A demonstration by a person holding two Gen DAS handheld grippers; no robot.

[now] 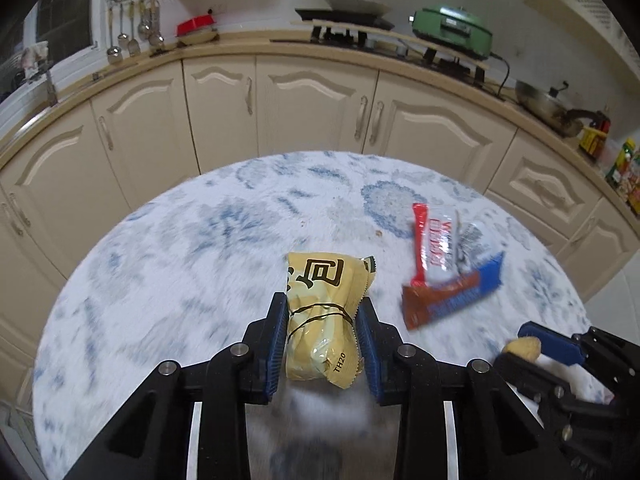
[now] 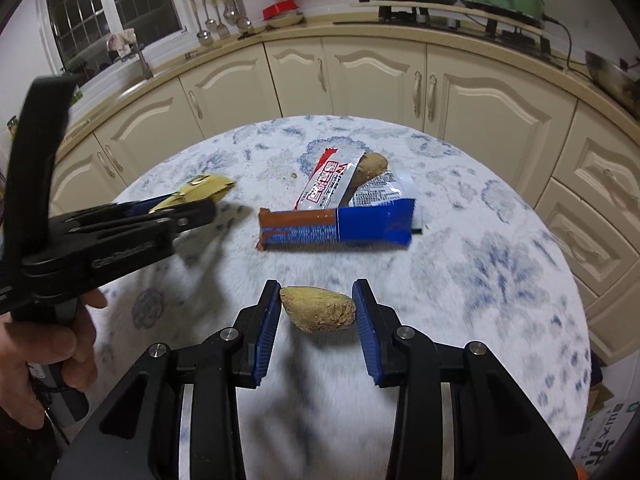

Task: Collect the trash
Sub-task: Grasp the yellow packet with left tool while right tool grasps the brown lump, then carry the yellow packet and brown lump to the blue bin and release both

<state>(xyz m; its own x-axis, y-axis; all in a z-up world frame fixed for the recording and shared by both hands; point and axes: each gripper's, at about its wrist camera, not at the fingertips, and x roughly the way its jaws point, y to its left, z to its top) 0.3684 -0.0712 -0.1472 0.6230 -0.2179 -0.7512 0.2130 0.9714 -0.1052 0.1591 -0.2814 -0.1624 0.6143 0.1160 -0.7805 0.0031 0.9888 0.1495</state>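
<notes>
My left gripper [image 1: 322,308] is shut on a yellow snack bag [image 1: 324,312] and holds it above the round table [image 1: 160,280]. It also shows in the right wrist view [image 2: 192,210], with the yellow snack bag [image 2: 204,188] sticking out. My right gripper [image 2: 316,300] is shut on a brown food scrap [image 2: 318,308] held above the table [image 2: 500,300]. It also shows in the left wrist view [image 1: 520,344], gripping the scrap [image 1: 522,350]. A brown and blue wrapper [image 2: 336,228] lies mid-table [image 1: 452,292]. A red and white wrapper [image 2: 332,184] lies behind it [image 1: 438,240]. A second scrap [image 2: 370,168] rests there.
The table has a white cover with blue patterns. Cream kitchen cabinets [image 1: 304,104] curve behind it. The counter holds a green cooker [image 1: 452,28], a pan [image 1: 548,104] and hanging utensils [image 1: 136,28]. A cardboard box [image 2: 604,436] stands on the floor at the right.
</notes>
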